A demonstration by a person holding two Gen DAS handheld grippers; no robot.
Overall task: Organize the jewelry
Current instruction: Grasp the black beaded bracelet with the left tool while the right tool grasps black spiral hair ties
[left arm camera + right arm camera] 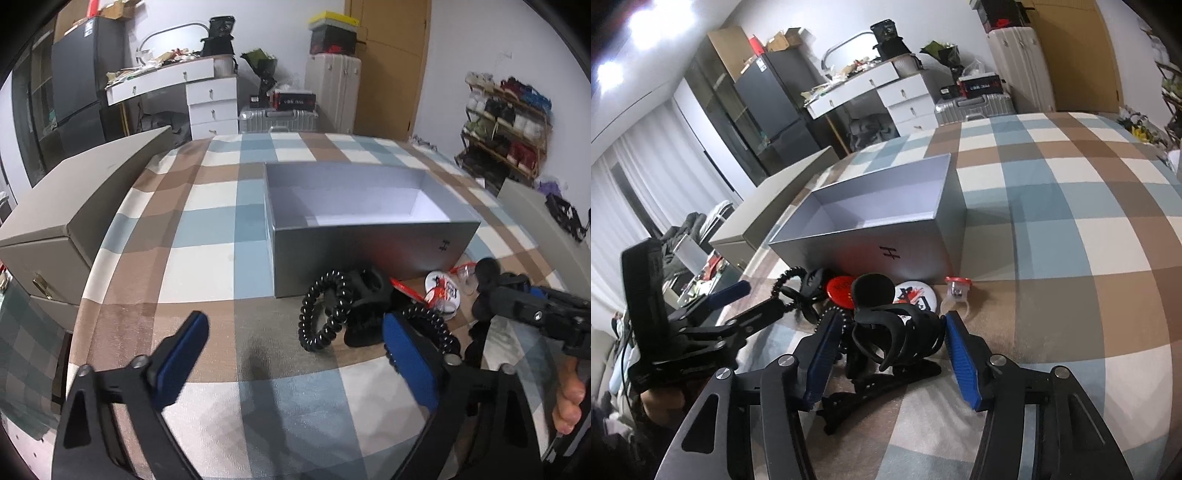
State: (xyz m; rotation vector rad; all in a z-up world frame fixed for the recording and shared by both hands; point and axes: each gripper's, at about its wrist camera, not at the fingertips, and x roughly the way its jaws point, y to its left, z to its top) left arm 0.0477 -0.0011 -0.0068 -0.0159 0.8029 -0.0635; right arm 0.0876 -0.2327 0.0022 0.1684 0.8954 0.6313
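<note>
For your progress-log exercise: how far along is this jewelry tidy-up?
Done: nothing; the open grey cardboard box looks empty. In hand: the right gripper brackets a black plastic claw clip; grip unclear. Left: black spiral hair ties, round badges, a clear ring.

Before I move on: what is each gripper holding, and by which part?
The right gripper pinches the black claw hair clip across its curved teeth. The left gripper is open and holds nothing.

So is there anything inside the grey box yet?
No, the grey box shows only its bare white floor and walls, while the hair claws and badges lie on the checked cloth in front of it.
</note>
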